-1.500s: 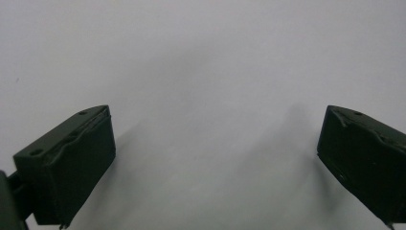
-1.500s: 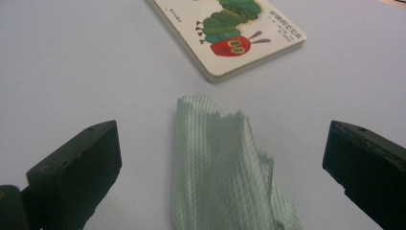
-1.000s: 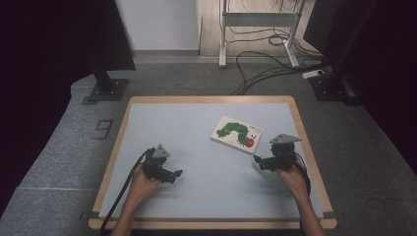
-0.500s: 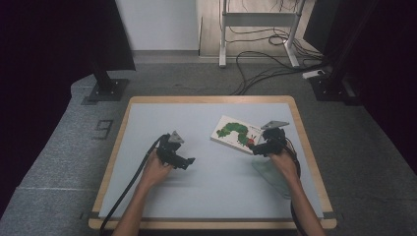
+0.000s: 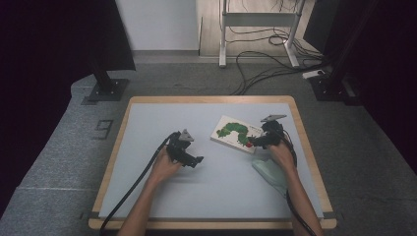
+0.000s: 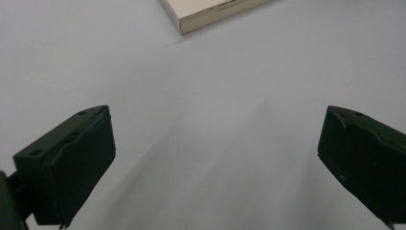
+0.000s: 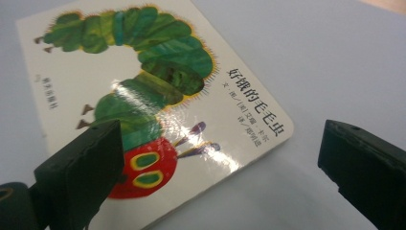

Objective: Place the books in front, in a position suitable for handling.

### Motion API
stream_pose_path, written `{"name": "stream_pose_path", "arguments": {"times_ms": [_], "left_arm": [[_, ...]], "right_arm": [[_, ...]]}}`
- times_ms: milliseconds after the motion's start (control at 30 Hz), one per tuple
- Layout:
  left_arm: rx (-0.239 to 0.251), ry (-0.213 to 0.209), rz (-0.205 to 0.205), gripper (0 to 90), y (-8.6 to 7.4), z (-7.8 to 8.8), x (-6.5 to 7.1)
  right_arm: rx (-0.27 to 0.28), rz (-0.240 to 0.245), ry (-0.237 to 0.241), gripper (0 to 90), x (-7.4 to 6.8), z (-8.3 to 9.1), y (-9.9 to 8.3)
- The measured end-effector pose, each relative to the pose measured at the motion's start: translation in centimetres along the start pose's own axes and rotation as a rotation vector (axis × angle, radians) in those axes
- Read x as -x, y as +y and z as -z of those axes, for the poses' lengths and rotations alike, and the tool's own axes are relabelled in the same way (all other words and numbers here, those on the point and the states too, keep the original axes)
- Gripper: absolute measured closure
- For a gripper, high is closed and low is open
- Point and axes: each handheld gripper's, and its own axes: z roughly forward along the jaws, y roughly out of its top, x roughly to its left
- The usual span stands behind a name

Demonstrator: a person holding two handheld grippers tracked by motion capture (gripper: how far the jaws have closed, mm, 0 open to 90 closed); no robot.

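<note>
Board book (image 5: 237,133) w/ caterpillar cover lies flat on the bench (image 5: 147,123), right of centre, near its right edge. Right hand-held gripper (image 5: 255,142) hovers at the book's near corner, jaws spread wide, nothing held. Left hand-held gripper (image 5: 196,160) also wide open, well apart from the book. Risk: book lies flush, so a jaw may skid over the glossy cover or shove it twd the wooden rim. Plenty of bare bench to the left and front.
</note>
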Motion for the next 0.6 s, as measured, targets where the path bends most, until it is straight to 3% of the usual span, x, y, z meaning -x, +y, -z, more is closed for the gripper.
{"name": "stream_pose_path", "arguments": {"times_ms": [100, 233, 367, 600], "left_arm": [[0.006, -0.006, -0.001, 0.0, 0.0, 0.1, 0.0], [0.003, -0.013, 0.004, 0.0, -0.2, 0.3, -0.1], [0.0, -0.017, 0.006, 0.0, -0.3, 0.2, -0.4], [-0.005, -0.031, 0.01, 0.0, -0.6, -0.4, -0.4]], "right_arm": [[-0.01, 0.001, 0.018, 0.0, 0.7, -1.5, 0.1], [0.001, -0.018, 0.046, 0.0, 1.0, -2.2, 0.4], [-0.002, -0.046, 0.126, 0.0, 1.1, -3.2, 0.8], [0.003, -0.047, 0.123, 0.0, 0.7, -3.3, 0.7]]}}
